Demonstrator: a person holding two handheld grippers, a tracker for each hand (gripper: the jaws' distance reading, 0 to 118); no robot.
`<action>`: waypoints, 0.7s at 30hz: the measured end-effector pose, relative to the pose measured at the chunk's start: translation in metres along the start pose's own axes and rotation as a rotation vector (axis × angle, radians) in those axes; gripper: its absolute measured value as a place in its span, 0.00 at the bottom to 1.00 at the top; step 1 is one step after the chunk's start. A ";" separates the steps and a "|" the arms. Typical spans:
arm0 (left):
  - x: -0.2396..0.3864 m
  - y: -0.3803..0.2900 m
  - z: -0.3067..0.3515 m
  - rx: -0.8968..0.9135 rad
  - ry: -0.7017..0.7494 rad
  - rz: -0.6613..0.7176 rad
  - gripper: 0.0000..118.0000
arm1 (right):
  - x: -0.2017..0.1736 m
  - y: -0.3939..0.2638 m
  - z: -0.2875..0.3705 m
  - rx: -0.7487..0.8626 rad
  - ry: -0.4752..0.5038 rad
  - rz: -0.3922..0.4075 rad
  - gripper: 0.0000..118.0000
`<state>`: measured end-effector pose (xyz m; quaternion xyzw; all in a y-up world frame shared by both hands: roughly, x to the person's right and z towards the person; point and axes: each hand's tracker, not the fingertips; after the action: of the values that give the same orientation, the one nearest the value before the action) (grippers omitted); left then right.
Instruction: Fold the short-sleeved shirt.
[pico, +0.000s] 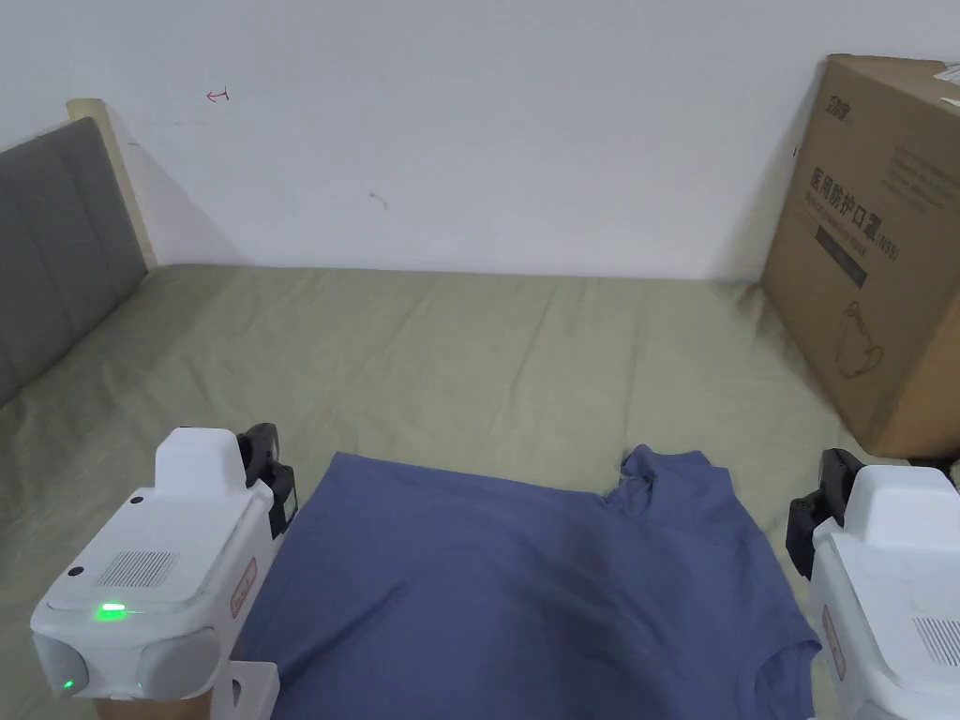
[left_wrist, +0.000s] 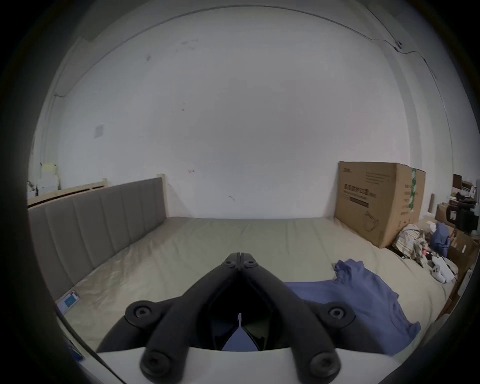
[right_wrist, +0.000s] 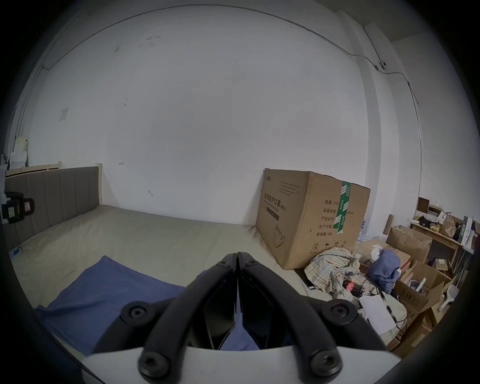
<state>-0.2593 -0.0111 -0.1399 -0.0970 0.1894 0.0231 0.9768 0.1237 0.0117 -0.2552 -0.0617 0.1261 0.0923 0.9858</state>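
Observation:
A blue short-sleeved shirt (pico: 525, 581) lies spread on the olive bed sheet (pico: 450, 356), its neck (pico: 656, 469) at the far right and one sleeve (pico: 783, 656) at the near right. My left gripper (pico: 267, 464) hovers at the shirt's far left corner. Its jaws are shut (left_wrist: 240, 256) with nothing between the tips. My right gripper (pico: 817, 511) is just off the shirt's right edge, beside the shoulder. Its jaws also meet tip to tip (right_wrist: 237, 256) with nothing held. Blue cloth (right_wrist: 109, 293) shows below and left of the right gripper.
A big cardboard box (pico: 872, 272) stands on the bed's right side against the white wall. A grey padded headboard (pico: 56, 253) bounds the left. A small flat card (left_wrist: 68, 301) lies by the headboard. Heaped clothes (right_wrist: 335, 270) and open boxes sit beyond the bed's right edge.

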 end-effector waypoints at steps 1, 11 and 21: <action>0.000 -0.001 -0.004 -0.005 0.003 0.006 0.00 | 0.000 -0.001 -0.004 -0.002 0.001 -0.004 0.00; -0.012 -0.011 -0.148 -0.299 -0.110 -0.020 0.00 | 0.000 -0.005 -0.066 -0.040 0.019 -0.014 0.00; -0.035 -0.055 -0.328 -0.628 -0.050 0.042 0.40 | -0.002 -0.036 -0.143 -0.139 0.003 -0.004 0.00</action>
<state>-0.4072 -0.1299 -0.4148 -0.3892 0.1510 0.1029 0.9028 0.0951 -0.0449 -0.3880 -0.1305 0.1208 0.0986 0.9791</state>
